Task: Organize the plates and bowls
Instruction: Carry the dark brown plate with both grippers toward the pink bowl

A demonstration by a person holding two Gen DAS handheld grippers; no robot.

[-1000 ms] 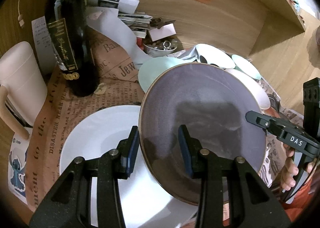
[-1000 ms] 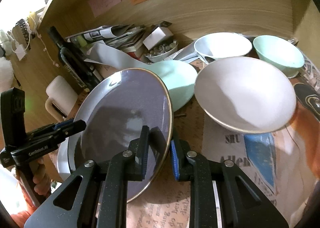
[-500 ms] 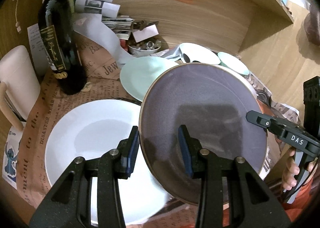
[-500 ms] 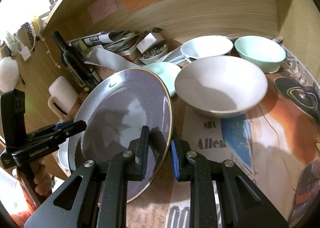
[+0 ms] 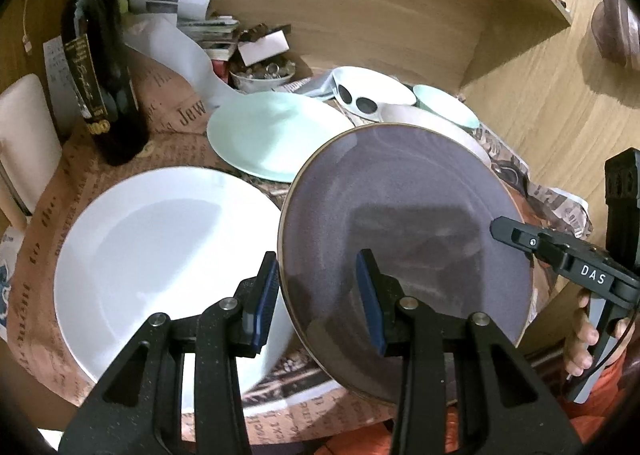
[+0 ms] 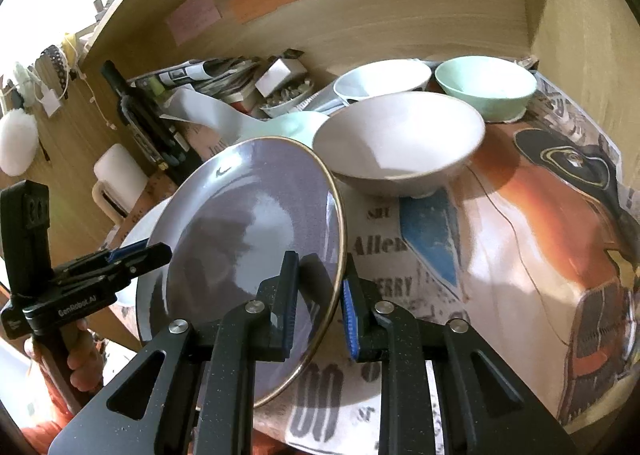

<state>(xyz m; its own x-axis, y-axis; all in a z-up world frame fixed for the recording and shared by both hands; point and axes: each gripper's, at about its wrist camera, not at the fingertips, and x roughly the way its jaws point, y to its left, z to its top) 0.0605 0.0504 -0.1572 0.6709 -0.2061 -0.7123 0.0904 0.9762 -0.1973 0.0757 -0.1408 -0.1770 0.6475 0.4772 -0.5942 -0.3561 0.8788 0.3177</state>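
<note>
Left wrist view only: cream mug (image 5: 22, 143) at far left, dark wine bottle (image 5: 100, 67) upright beside it, then a large white plate (image 5: 160, 255) lying flat on the newspaper-covered desk (image 5: 176, 123), with a mint plate (image 5: 276, 135) behind it. The white plate shows in full here; in the right wrist view only a sliver of it peeks out behind the grey plate. Right wrist view only shows the bowls clearly: big off-white bowl (image 6: 400, 143) in the middle, white bowl (image 6: 380, 79) and mint bowl (image 6: 486, 89) behind it near the wooden back wall; the left view catches only their rims.

Grey plate (image 5: 404, 207) (image 6: 248, 231): matte purple-grey, thin gold rim, glossy reflections, tilted up on edge, held off the desk between both tools, over the right edge of the white plate. Left gripper (image 5: 316, 295) fingers (image 5: 262, 295) straddle the plate's left rim, one finger on each face, gripping it. Right gripper (image 6: 318, 307) fingers (image 6: 290, 303) clamp the opposite rim, one blue pad on each side. Each view also catches the other tool at its frame edge, with the hand holding it.
</note>
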